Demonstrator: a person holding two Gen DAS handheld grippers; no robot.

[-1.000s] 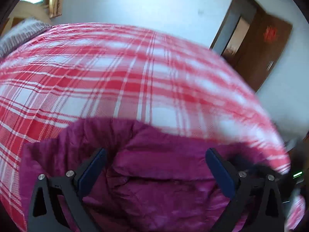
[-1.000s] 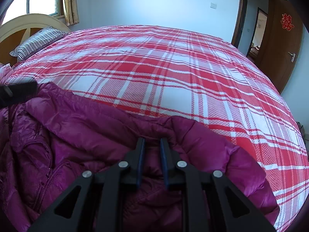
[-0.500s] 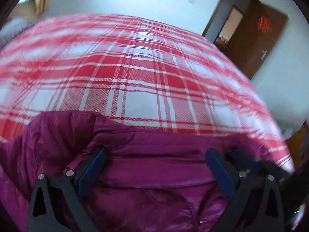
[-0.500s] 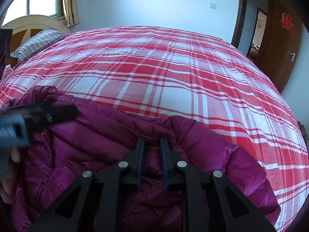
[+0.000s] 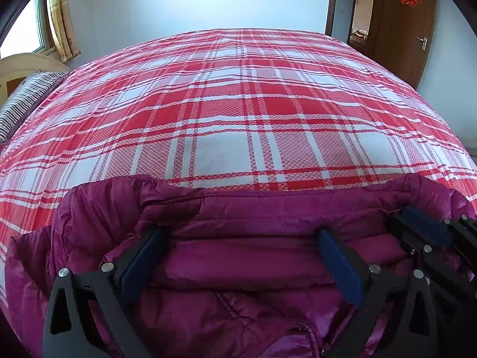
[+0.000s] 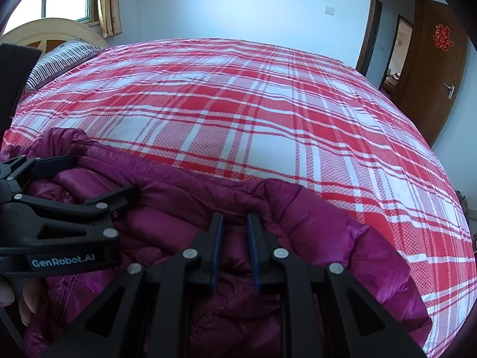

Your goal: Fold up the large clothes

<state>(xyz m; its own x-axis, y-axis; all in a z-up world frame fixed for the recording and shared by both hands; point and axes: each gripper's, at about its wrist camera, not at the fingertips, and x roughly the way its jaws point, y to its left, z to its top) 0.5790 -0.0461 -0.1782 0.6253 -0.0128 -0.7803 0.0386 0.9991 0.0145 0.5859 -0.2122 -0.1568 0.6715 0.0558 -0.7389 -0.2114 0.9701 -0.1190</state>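
We keep the right hand-held gripper (image 6: 234, 238) pinched on the purple jacket (image 6: 298, 232) at the bed's (image 6: 238, 113) 6 o'clock edge; the left hand-held gripper (image 5: 238, 256) gapes empty. The slippery fold could slide free.

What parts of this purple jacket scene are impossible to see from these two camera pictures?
- Purple jacket: its lower part is cut off by the bottom edge in both views.
- Right gripper: its fingers cover the pinched fabric.
- Left gripper: open; whether its pads touch fabric is unclear.
- Person: only fingertips show, right wrist view.
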